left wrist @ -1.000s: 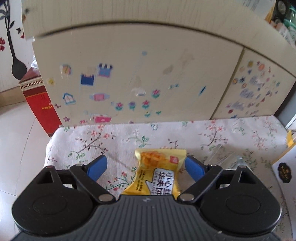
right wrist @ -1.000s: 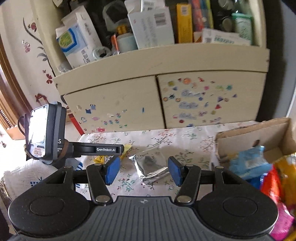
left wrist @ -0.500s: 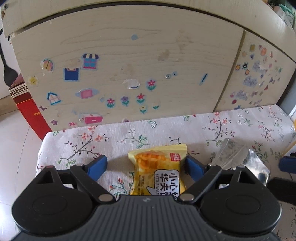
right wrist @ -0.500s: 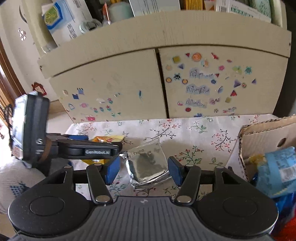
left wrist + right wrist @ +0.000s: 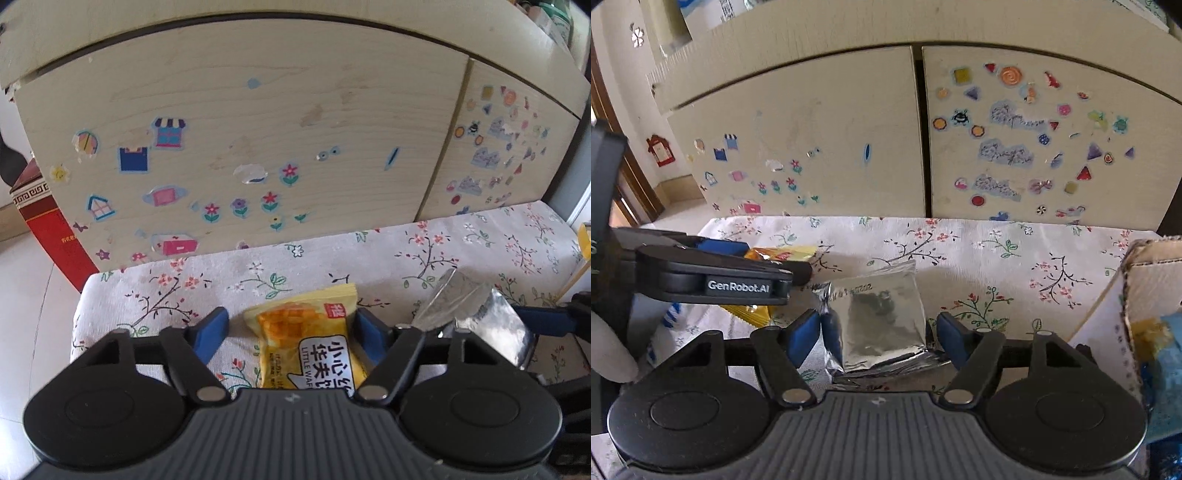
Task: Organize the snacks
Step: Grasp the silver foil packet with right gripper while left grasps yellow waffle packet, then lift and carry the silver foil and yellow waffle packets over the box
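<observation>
A yellow wafer packet (image 5: 314, 347) lies on the floral tablecloth (image 5: 461, 251), between the blue fingertips of my left gripper (image 5: 291, 332), which is open around it. The right pad is close to the packet's edge. A silver foil packet (image 5: 882, 325) lies between the fingertips of my right gripper (image 5: 875, 332), which is open around it. The foil packet also shows in the left wrist view (image 5: 476, 317). In the right wrist view the left gripper's body (image 5: 713, 280) stands to the left, over the yellow packet (image 5: 779, 254).
A cardboard box (image 5: 1145, 280) with several coloured snack packets stands at the right edge. A cabinet with stickered doors (image 5: 916, 133) rises just behind the table. A red box (image 5: 51, 229) stands on the floor at left.
Both grippers have moved down and forward, closer to the table. The yellow packet and the foil packet now sit deeper between the open fingers. The left gripper's fingers have narrowed a little.
</observation>
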